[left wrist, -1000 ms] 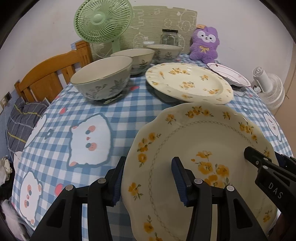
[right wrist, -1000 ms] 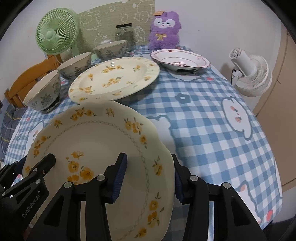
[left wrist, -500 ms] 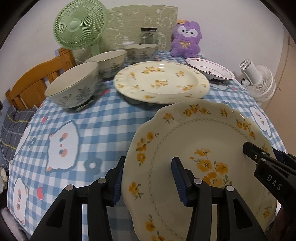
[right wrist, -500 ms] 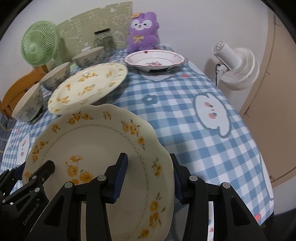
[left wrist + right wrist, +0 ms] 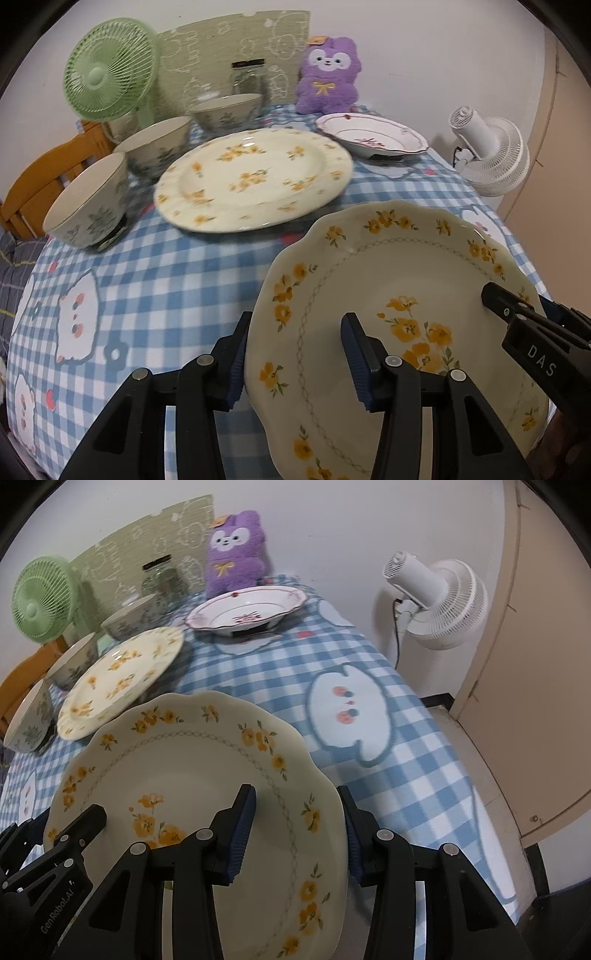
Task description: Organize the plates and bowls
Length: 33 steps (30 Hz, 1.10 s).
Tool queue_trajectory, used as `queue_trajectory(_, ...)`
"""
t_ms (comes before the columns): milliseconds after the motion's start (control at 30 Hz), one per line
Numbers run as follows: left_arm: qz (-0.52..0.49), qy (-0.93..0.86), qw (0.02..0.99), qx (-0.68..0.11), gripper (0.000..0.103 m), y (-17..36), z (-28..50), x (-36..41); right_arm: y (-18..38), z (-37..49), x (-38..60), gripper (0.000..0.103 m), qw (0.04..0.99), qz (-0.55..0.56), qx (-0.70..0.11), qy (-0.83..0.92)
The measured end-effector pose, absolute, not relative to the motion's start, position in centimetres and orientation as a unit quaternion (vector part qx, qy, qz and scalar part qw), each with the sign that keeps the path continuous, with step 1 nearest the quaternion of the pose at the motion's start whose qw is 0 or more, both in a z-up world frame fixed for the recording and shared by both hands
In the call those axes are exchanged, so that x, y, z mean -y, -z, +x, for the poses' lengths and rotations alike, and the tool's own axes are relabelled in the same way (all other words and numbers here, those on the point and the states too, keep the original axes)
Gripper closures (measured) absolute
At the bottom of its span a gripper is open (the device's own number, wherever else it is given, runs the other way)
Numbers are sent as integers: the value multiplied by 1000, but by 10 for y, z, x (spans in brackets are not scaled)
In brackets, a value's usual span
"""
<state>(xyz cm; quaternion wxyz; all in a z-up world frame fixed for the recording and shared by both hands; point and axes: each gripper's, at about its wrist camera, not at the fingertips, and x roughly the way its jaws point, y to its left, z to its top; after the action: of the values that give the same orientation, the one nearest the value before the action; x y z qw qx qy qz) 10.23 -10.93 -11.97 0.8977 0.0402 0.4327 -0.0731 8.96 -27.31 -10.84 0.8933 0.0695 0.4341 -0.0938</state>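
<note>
bare checked tablecloth (image 5: 369, 657) is lying open at right; large plate (image 5: 253, 179) and three bowls (image 5: 86, 206) are blocking the left

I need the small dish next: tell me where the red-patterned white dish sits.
The red-patterned dish sits at the table's far right, before the purple plush, right of the large yellow-flowered plate in both views.

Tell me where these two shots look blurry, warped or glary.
Left wrist view: sharp on the held plate, motion-smeared on the big plate and bowls, a small glare spot on the big plate, fisheye bending the tablecloth. Right wrist view: far dishes and white fan smeared, door edge bowed, black vignette in the corners.
</note>
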Motion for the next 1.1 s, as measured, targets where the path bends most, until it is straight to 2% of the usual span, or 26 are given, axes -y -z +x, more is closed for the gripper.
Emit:
queue_trajectory(733,59,107,892,-434,55,122,129,154,107,94,317,56,891,93,-424,133)
queue_trajectory(867,58,115,888,-441,47,123,129,156,105,95,321,54,889,116,-425,126)
queue_trajectory(900,58,116,888,-441,46,122,128,156,105,95,321,52,888,119,-426,125)
queue_trajectory(933,57,118,889,-439,39,120,126,156,105,96,319,50,889,118,-426,123)
queue_trajectory(967,59,119,891,-435,31,118,125,156,103,95,318,43,891,115,-422,124)
queue_trajectory(1067,63,115,897,-421,21,112,119,155,94,89,315,24,902,118,-395,127)
queue_trajectory(1100,62,115,898,-421,19,110,119,154,90,86,314,22,906,118,-386,129)
